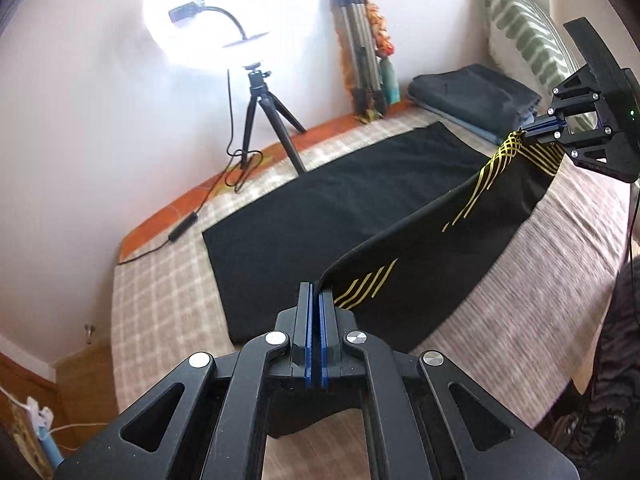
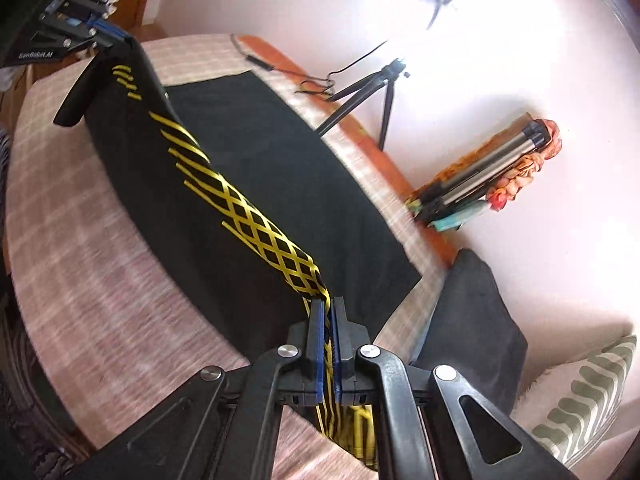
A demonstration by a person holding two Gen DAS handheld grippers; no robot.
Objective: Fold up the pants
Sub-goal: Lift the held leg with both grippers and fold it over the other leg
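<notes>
Black pants (image 1: 320, 208) with yellow stripes lie on a checked bed cover; they also show in the right wrist view (image 2: 280, 184). One long edge is lifted off the bed and stretched between both grippers. My left gripper (image 1: 317, 292) is shut on one end of that edge and also shows in the right wrist view (image 2: 120, 38). My right gripper (image 2: 329, 304) is shut on the yellow-patterned end and also shows in the left wrist view (image 1: 528, 132). The rest of the pants lies flat.
A stack of folded dark clothes (image 1: 476, 98) lies at the head of the bed, beside a green-striped pillow (image 1: 524, 36). A ring light on a tripod (image 1: 260, 104) and a folded tripod (image 1: 360, 56) stand by the wall. A cable (image 1: 224, 176) runs along the bed's orange edge.
</notes>
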